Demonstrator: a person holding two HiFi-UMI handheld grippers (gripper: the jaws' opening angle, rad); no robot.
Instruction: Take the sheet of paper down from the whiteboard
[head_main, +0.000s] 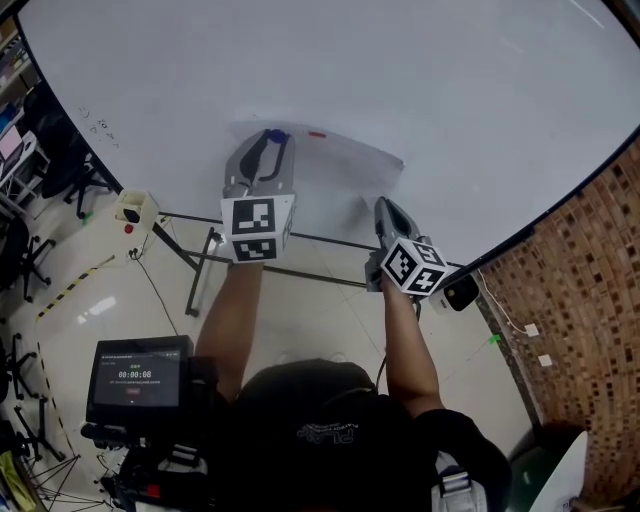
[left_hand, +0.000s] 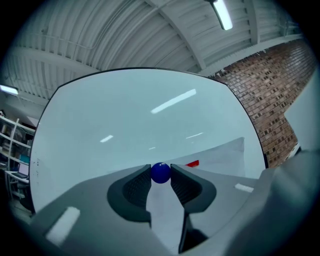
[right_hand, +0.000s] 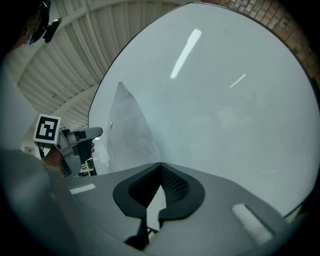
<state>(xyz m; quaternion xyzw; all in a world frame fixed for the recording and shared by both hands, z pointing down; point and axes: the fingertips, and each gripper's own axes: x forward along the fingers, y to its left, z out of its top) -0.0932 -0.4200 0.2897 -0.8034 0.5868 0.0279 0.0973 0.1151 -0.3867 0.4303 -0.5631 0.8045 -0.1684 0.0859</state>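
Note:
A white sheet of paper (head_main: 330, 165) hangs on the big whiteboard (head_main: 400, 70). A round blue magnet (head_main: 276, 135) sits at the sheet's upper left corner, with a small red magnet (head_main: 317, 134) just right of it. My left gripper (head_main: 274, 137) is shut on the blue magnet (left_hand: 160, 172), which shows between its fingertips. The red magnet (left_hand: 192, 163) lies beyond. My right gripper (head_main: 381, 204) is shut at the sheet's lower right corner. In the right gripper view the paper (right_hand: 127, 135) runs down into the closed jaws and stands off the board.
The whiteboard's metal stand (head_main: 205, 262) crosses the floor below the grippers. A brick wall (head_main: 580, 290) rises on the right. A device with a lit screen (head_main: 135, 378) is at the lower left, and chairs (head_main: 60, 170) stand at the far left.

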